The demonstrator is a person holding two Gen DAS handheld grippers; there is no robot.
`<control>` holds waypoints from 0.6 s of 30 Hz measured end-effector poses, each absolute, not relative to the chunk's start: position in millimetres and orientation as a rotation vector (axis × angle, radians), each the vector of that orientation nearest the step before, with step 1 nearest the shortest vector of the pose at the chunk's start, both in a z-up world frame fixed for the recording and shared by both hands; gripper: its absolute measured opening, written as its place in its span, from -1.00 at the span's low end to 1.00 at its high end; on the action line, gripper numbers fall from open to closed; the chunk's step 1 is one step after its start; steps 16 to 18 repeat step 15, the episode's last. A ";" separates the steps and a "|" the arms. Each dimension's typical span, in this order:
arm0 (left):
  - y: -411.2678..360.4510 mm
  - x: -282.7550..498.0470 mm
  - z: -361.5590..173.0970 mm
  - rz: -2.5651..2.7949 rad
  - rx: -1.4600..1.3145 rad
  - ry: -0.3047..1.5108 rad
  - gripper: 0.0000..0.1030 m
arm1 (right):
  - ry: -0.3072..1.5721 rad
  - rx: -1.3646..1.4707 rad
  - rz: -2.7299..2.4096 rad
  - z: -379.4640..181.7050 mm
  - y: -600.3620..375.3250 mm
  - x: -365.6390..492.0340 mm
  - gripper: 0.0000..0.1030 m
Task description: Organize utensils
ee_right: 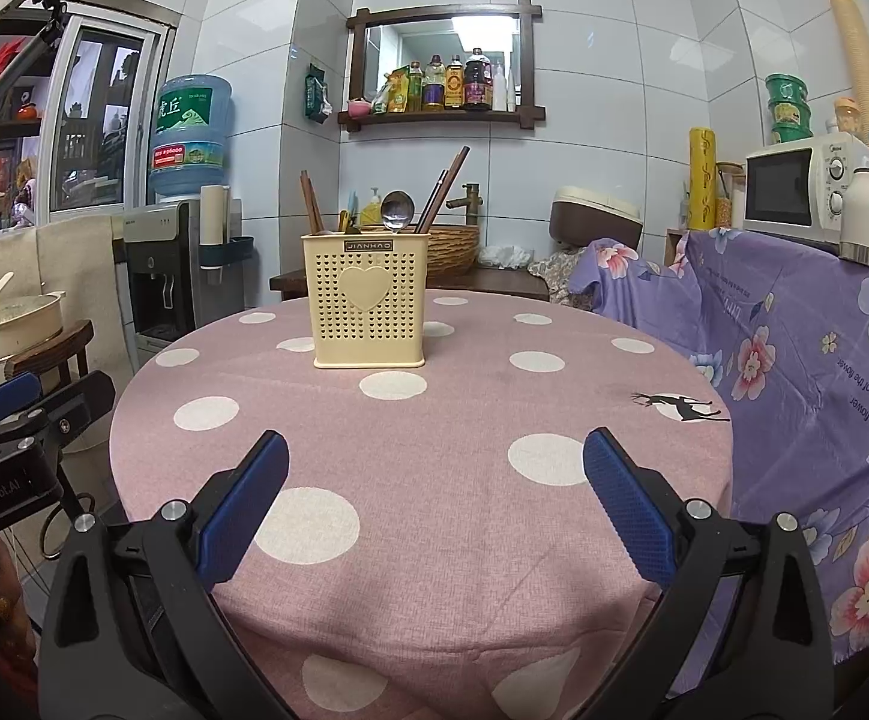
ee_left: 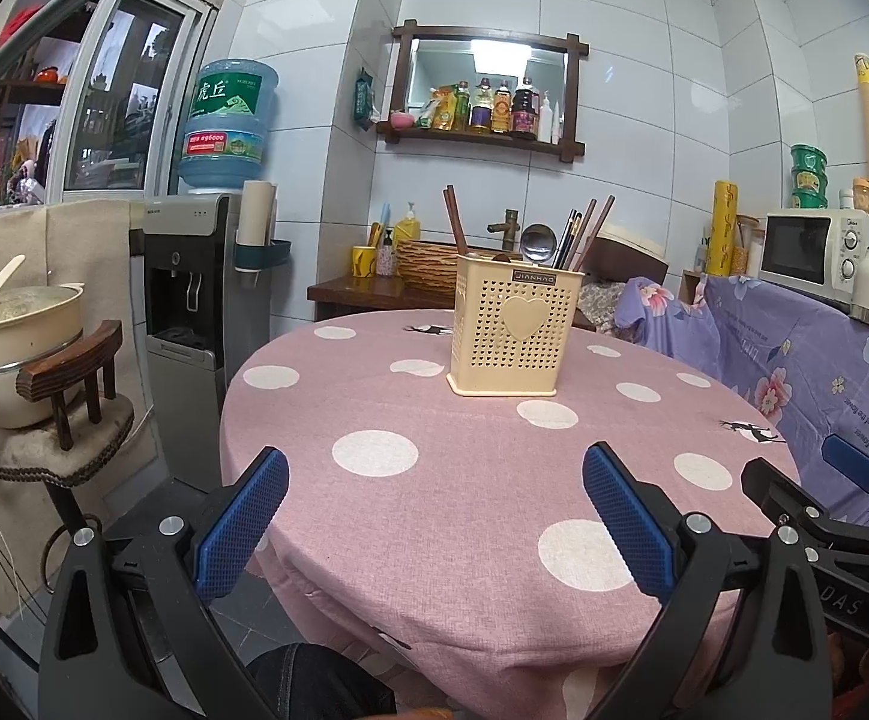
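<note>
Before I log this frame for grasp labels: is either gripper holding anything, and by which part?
Nothing is held. The left gripper and right gripper are both open and empty above the table.

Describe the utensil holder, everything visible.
The utensil holder is a cream, plastic-looking box with perforated walls, a raised heart on the front and a dark JIANHAO label at the rim. It stands upright on the pink polka-dot tablecloth, towards the far side. Brown chopsticks and a metal spoon stick out of its top. Neither gripper touches it.
</note>
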State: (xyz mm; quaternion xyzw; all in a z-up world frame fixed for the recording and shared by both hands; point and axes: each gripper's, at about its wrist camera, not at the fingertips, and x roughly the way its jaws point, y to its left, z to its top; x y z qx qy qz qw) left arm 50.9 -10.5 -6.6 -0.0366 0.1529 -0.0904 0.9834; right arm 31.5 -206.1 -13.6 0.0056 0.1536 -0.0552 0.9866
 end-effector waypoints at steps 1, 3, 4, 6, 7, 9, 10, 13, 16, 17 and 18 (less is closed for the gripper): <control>-10.7 51.5 -6.7 -0.186 -0.074 0.313 0.89 | 0.310 0.011 -0.111 -14.0 -206.0 31.5 0.89; -11.0 51.4 -7.8 -0.188 -0.074 0.317 0.89 | 0.310 0.010 -0.111 -14.3 -205.9 31.4 0.89; -11.1 51.5 -7.8 -0.187 -0.073 0.316 0.89 | 0.311 0.011 -0.111 -14.3 -206.0 31.4 0.89; -11.2 52.1 -8.6 -0.183 -0.074 0.317 0.89 | 0.314 0.013 -0.111 -14.7 -206.2 31.6 0.89; -11.2 52.5 -8.7 -0.181 -0.074 0.318 0.89 | 0.315 0.013 -0.111 -15.0 -206.5 32.3 0.89; -10.6 52.6 -9.5 -0.177 -0.073 0.318 0.89 | 0.314 0.014 -0.111 -14.9 -206.8 32.1 0.89; -10.4 52.2 -9.5 -0.175 -0.071 0.318 0.89 | 0.313 0.013 -0.111 -14.9 -206.7 32.2 0.89; -10.8 51.4 -9.3 -0.167 -0.065 0.315 0.89 | 0.311 0.016 -0.110 -15.7 -207.2 32.9 0.89; -10.7 51.5 -9.2 -0.165 -0.064 0.317 0.89 | 0.310 0.019 -0.109 -15.9 -207.2 33.1 0.89; -10.7 51.5 -9.2 -0.165 -0.064 0.317 0.89 | 0.310 0.019 -0.109 -15.9 -207.2 33.1 0.89; -10.7 51.5 -9.2 -0.165 -0.064 0.317 0.89 | 0.310 0.019 -0.109 -15.9 -207.2 33.1 0.89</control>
